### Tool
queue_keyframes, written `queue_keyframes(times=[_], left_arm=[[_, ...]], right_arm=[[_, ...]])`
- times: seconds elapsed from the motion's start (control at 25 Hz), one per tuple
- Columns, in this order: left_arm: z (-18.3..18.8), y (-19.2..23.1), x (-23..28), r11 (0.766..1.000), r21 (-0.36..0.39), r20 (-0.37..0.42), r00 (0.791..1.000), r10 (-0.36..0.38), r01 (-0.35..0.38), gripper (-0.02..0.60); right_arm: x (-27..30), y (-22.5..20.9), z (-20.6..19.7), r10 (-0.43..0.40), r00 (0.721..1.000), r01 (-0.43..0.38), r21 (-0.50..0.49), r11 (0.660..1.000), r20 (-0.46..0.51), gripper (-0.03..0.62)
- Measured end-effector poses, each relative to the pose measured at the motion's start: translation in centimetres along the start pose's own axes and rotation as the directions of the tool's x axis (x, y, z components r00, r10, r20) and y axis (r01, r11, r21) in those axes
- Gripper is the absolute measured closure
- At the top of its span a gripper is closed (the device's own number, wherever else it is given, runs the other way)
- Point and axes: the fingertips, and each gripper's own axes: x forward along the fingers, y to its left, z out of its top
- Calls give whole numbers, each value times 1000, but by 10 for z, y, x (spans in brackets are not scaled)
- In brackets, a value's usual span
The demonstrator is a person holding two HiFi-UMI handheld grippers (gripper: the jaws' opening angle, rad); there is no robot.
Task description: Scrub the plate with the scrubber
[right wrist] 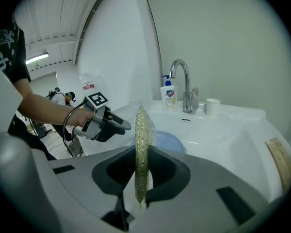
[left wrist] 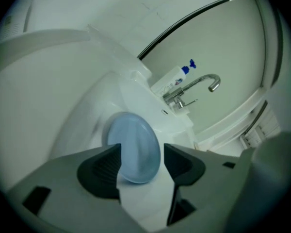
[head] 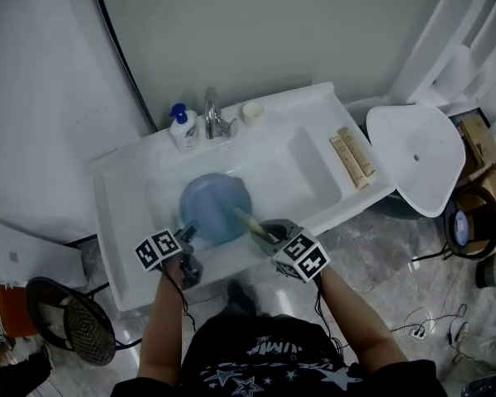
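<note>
A round blue plate (head: 215, 208) lies in the white sink (head: 310, 176), leaning against the near wall. In the left gripper view the plate (left wrist: 136, 147) shows beyond the left gripper (left wrist: 142, 157), whose jaws stand open and apart from it. In the head view the left gripper (head: 186, 235) hovers at the plate's near-left edge. My right gripper (right wrist: 144, 171) is shut on a thin yellow-green glittery scrubber (right wrist: 143, 144), held upright on edge. In the head view the right gripper (head: 263, 231) sits at the plate's near-right edge, with the scrubber (head: 250, 221) over the rim.
A chrome faucet (head: 213, 116), a soap bottle with a blue pump (head: 183, 127) and a small white cup (head: 251, 111) stand on the back ledge. Two tan sticks (head: 353, 160) lie on the right ledge. A white toilet (head: 417, 155) stands to the right.
</note>
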Motion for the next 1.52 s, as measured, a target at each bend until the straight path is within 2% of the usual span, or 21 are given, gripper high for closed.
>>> queue_keyframes(times=[0.24, 0.36, 0.64, 0.68, 0.8, 0.96, 1.08, 1.32, 1.52], left_arm=[[-17, -51, -45, 995, 42, 78, 993, -92, 89, 327], [-31, -71, -68, 989, 97, 97, 988, -123, 114, 327], [-86, -97, -123, 969, 189, 116, 977, -180, 157, 328], [-94, -100, -132, 965, 205, 122, 974, -190, 163, 333], [-112, -110, -159, 947, 269, 161, 961, -226, 178, 401], [-132, -108, -190, 930, 345, 214, 954, -207, 125, 441], [-146, -111, -205, 908, 406, 220, 953, -207, 103, 457], [-163, -123, -219, 832, 550, 220, 948, -231, 75, 471], [-173, -114, -234, 803, 594, 216, 950, -226, 56, 488]], right_arm=[[-41, 12, -6, -11, 998, 12, -17, 1000, 59, 520], [-62, 21, -5, -18, 995, 20, -15, 1000, 101, 520], [-108, 52, -16, -19, 982, 16, 20, 1000, 187, 520], [-113, 57, -18, -15, 979, 10, 25, 1000, 203, 520], [-124, 73, -23, 0, 966, -15, 53, 999, 260, 520], [-123, 95, -37, 25, 965, -43, 64, 997, 260, 520], [-121, 111, -42, 48, 965, -64, 52, 997, 257, 520], [-127, 127, -40, 37, 961, -50, 40, 998, 274, 520], [-134, 143, -42, -4, 960, -15, 66, 998, 279, 522]])
